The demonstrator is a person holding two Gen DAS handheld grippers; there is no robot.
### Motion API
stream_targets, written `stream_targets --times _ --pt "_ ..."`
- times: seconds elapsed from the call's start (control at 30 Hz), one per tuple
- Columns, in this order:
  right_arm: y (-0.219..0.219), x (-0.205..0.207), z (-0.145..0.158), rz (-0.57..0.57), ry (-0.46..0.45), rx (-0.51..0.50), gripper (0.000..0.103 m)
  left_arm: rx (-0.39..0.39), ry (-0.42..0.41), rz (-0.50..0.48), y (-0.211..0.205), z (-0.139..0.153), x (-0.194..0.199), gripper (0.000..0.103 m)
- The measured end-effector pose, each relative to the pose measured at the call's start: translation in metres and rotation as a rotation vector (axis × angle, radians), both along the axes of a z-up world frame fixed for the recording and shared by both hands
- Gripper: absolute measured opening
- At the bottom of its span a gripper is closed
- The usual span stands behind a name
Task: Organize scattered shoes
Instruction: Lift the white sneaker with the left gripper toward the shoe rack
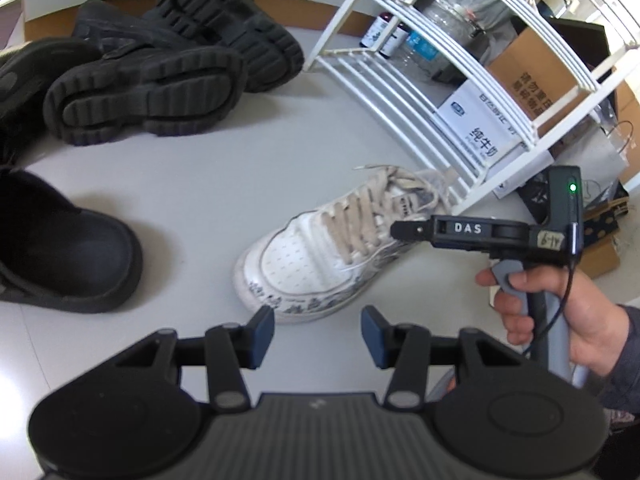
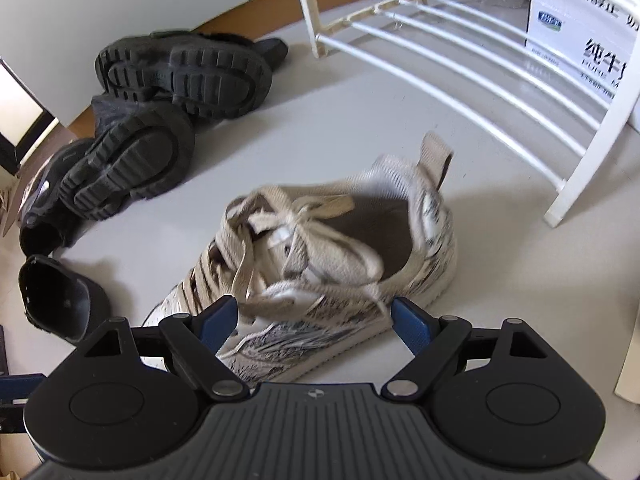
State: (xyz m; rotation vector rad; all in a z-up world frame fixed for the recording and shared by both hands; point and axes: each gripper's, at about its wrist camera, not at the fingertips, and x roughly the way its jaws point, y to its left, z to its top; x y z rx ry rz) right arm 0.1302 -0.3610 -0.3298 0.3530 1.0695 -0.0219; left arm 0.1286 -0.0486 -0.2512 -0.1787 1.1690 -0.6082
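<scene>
Right tongs spread wide, straddling white sneaker on the floor without pressing it; left tongs apart and empty just short of its toe; black boots well beyond.

wrist views angled down, sharing sneaker

sneaker on the floor, just before the rack's lowest shelf | two boots lying sole-up, well left of the rack, near the wall | clog left of the sneaker | boxes behind the rack
</scene>
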Motion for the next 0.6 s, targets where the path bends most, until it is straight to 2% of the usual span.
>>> stream_targets --times 0.17,0.23,0.43,0.6 --pt "0.003 0.001 -0.006 0.004 -0.002 -0.004 0.086 -0.026 -0.008 0.066 0.005 -0.009 0.004 0.05" --pt "0.003 0.001 -0.005 0.015 -0.01 -0.006 0.082 -0.028 -0.022 0.065 0.006 -0.006 0.006 0.051" --pt "0.002 -0.002 0.001 0.095 -0.05 -0.024 0.056 0.004 -0.008 0.109 0.016 -0.013 0.013 0.051" --pt "0.002 -0.004 0.007 0.129 -0.064 -0.066 0.049 0.012 0.027 0.113 0.016 -0.023 0.011 0.051"
